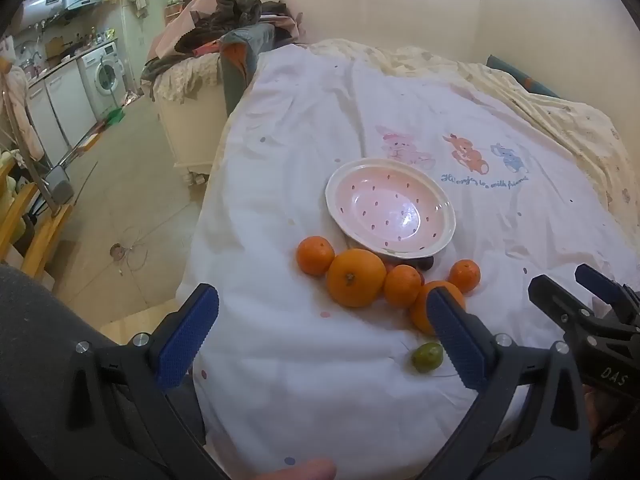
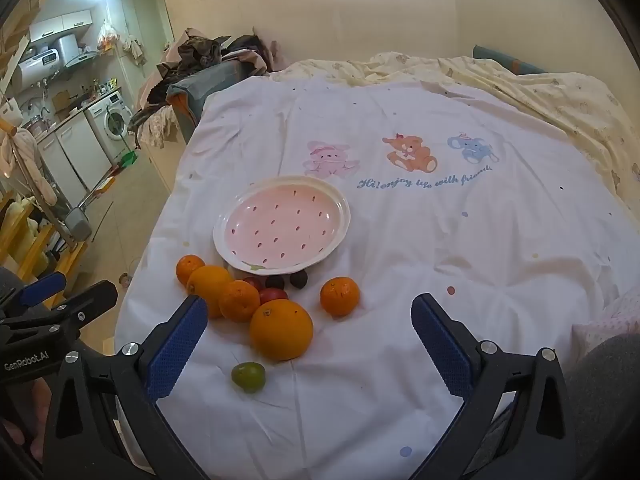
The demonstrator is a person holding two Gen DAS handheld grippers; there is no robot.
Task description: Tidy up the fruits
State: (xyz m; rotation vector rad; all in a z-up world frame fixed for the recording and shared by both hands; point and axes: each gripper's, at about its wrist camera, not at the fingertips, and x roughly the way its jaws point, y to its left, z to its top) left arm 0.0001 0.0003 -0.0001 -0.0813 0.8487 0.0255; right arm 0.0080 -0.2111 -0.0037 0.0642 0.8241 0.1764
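Fruits lie in a loose cluster on the white bedsheet [image 2: 440,240] of a bed, just in front of an empty pink plate [image 2: 280,224] with a cream rim. Going from left to right in the right wrist view: a small orange [image 2: 189,268] sits at the far left, touching a larger orange [image 2: 208,286], then another small orange [image 2: 239,301]. Behind these, near the plate's edge, are a few dark red plums [image 2: 298,279]. Next comes the biggest orange [image 2: 281,329], with a small green fruit [image 2: 248,377] just in front of it, and a lone small orange [image 2: 339,296] stands apart on the right.

The left hand-held gripper [image 1: 320,332] hovers above the sheet, jaws spread wide, nothing between its pads. The right hand-held gripper [image 2: 310,344] is likewise wide open and empty, the biggest orange showing between its fingers but untouched.
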